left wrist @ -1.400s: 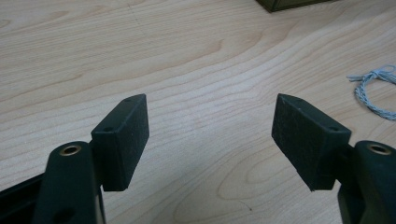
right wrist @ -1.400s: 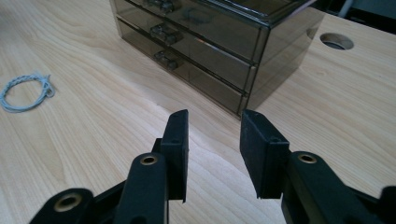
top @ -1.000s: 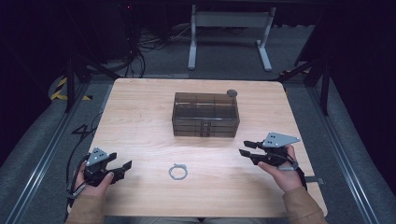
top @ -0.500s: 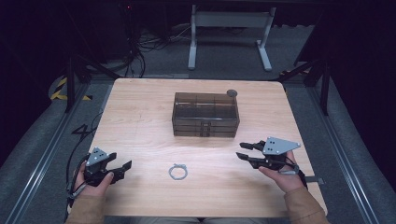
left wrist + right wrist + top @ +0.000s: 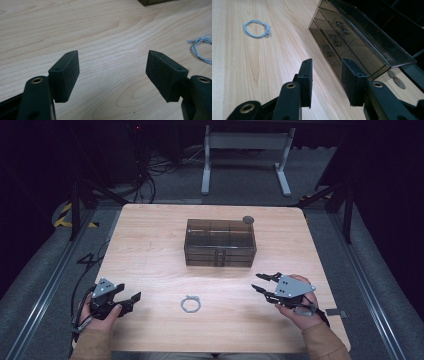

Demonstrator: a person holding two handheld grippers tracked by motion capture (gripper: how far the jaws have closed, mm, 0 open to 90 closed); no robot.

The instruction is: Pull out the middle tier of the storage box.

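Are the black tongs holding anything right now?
No, nothing is held. The left tongs and right tongs both stand open over bare wood. The pale blue-grey string loop lies untouched between them.

The wooden table (image 5: 150,245) is light brown. A small round dark thing (image 5: 248,219) lies near its far edge, a bit to the right. On the floor past the far edge stands a white metal frame (image 5: 247,141). Black cables (image 5: 145,175) lie by the far left corner, and yellow and black stripes (image 5: 65,215) mark the floor there.
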